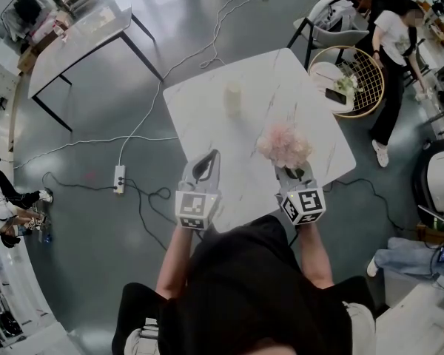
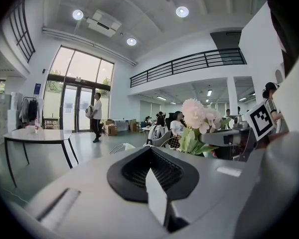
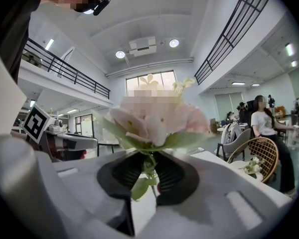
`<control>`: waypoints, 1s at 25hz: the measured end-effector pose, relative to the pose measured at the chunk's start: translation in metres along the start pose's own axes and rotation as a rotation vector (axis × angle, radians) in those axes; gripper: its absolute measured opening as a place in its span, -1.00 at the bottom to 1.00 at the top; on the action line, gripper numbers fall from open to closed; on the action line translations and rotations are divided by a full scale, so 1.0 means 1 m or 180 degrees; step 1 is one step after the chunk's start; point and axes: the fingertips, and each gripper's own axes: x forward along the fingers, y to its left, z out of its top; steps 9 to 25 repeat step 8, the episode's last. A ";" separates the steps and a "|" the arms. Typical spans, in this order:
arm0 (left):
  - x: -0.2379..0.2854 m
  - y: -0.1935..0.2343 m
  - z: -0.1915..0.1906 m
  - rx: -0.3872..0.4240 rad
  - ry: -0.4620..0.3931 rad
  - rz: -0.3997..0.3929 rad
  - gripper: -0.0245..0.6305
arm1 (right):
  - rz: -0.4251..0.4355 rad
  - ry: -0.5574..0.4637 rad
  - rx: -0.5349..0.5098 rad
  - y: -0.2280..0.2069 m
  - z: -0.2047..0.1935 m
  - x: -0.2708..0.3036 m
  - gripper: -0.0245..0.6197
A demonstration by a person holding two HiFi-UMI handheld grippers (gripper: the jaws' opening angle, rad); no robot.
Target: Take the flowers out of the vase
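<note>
The flowers (image 1: 283,145) (image 3: 154,118), a pale pink bunch with green leaves, are out of the vase (image 1: 232,98) and held in the air over the white table (image 1: 207,124), at about 4 o'clock from its middle in the head view. Their long axis, the stems, stands close to upright: in the right gripper view the blossoms sit at 12 o'clock and the stems run down toward 6. The right gripper (image 1: 291,170) (image 3: 150,171) pinches those stems, its black pads only a narrow gap apart with the green between them. The vase stands on the table between 10 and 11 o'clock from the bunch, well apart. The left gripper (image 1: 206,161) (image 2: 150,158), at 9 o'clock from the right one, has its jaws pressed together on nothing.
</note>
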 end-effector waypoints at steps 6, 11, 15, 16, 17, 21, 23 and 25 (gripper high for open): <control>0.001 0.001 -0.003 0.0009 -0.0007 0.0011 -0.91 | 0.0014 -0.0007 -0.0005 0.001 -0.004 0.002 -0.69; 0.001 0.000 -0.005 0.0011 -0.0009 0.0014 -0.91 | 0.0021 -0.0010 -0.0006 0.001 -0.005 0.002 -0.69; 0.001 0.000 -0.005 0.0011 -0.0009 0.0014 -0.91 | 0.0021 -0.0010 -0.0006 0.001 -0.005 0.002 -0.69; 0.001 0.000 -0.005 0.0011 -0.0009 0.0014 -0.91 | 0.0021 -0.0010 -0.0006 0.001 -0.005 0.002 -0.69; 0.001 0.000 -0.005 0.0011 -0.0009 0.0014 -0.91 | 0.0021 -0.0010 -0.0006 0.001 -0.005 0.002 -0.69; 0.001 0.000 -0.005 0.0011 -0.0009 0.0014 -0.91 | 0.0021 -0.0010 -0.0006 0.001 -0.005 0.002 -0.69; 0.001 0.000 -0.005 0.0011 -0.0009 0.0014 -0.91 | 0.0021 -0.0010 -0.0006 0.001 -0.005 0.002 -0.69; 0.001 0.000 -0.005 0.0011 -0.0009 0.0014 -0.91 | 0.0021 -0.0010 -0.0006 0.001 -0.005 0.002 -0.69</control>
